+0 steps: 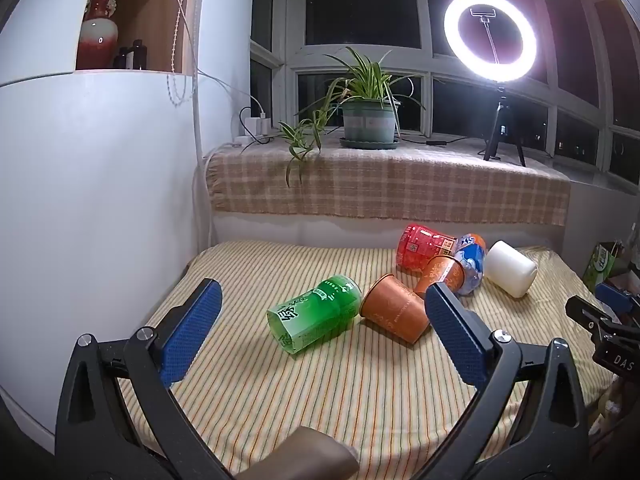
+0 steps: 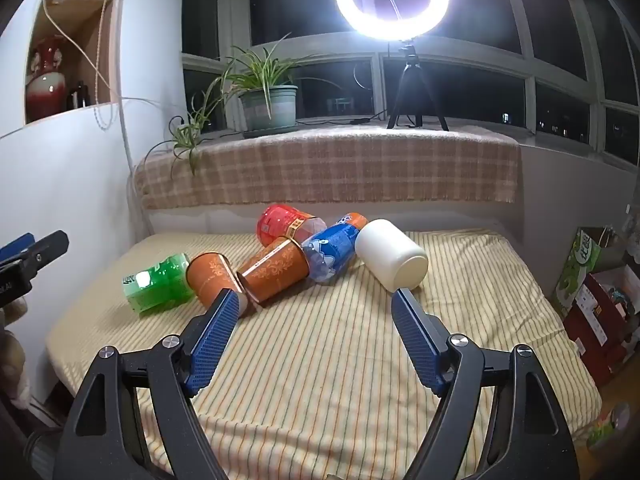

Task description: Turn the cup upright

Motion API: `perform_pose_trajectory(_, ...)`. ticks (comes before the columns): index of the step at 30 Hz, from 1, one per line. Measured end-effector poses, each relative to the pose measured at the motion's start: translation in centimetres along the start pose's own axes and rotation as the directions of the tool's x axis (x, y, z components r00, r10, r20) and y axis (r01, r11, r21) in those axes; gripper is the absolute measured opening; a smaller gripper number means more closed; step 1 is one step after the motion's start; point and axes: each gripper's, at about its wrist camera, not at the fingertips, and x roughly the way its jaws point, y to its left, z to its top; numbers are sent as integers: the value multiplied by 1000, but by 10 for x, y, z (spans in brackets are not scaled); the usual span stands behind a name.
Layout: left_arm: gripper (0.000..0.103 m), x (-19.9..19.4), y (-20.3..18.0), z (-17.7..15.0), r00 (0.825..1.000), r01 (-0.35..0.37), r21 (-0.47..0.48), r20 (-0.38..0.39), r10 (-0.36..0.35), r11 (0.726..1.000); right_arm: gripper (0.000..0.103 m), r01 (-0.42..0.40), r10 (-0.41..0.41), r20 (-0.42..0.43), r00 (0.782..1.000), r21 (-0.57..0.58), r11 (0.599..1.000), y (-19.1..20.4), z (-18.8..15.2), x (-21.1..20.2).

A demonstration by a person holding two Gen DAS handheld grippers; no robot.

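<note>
Your left gripper (image 1: 324, 324) had its blue-padded fingers (image 1: 192, 332) spread wide with nothing between them, hovering above the striped cloth (image 1: 360, 400). In that left wrist view, you had the green cup (image 1: 314, 316) lying on its side directly ahead, its open mouth turned toward the camera. Just beside it on the right, touching or nearly so, lay an orange paper cup (image 1: 394, 312), also on its side. Behind that sat a second orange cup (image 1: 440, 274), a red cup (image 1: 422, 246), a blue bottle-cup (image 1: 472, 264) and a white cup (image 1: 510, 268), all tipped over and clustered together. Farther back you could see a potted plant (image 1: 368, 120) and a lit ring light (image 1: 490, 38) on the checked sill cover (image 1: 400, 188). The other tool showed at the right edge.

Your right gripper (image 2: 316, 320) was likewise wide apart and held nothing, poised over the same cloth (image 2: 320, 380). From the right wrist view, the white cup (image 2: 390, 254) lay on its side just past the right fingertip, its closed base toward you. The blue bottle-cup (image 2: 332, 250) leaned between it and the patterned orange cup (image 2: 276, 270); the plain orange cup (image 2: 208, 276) lay partly behind the left finger (image 2: 212, 340), with the green cup (image 2: 160, 284) at the far left and the red one (image 2: 284, 224) behind. None of the cups stood upright.
</note>
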Motion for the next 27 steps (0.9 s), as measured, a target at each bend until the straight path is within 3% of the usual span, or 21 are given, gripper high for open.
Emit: perform_pose_trajectory(27,103,1,6,1,1000,-7,0,7,7,1000,79,-2,2,-3,1000,-10,1000,3,0,1)
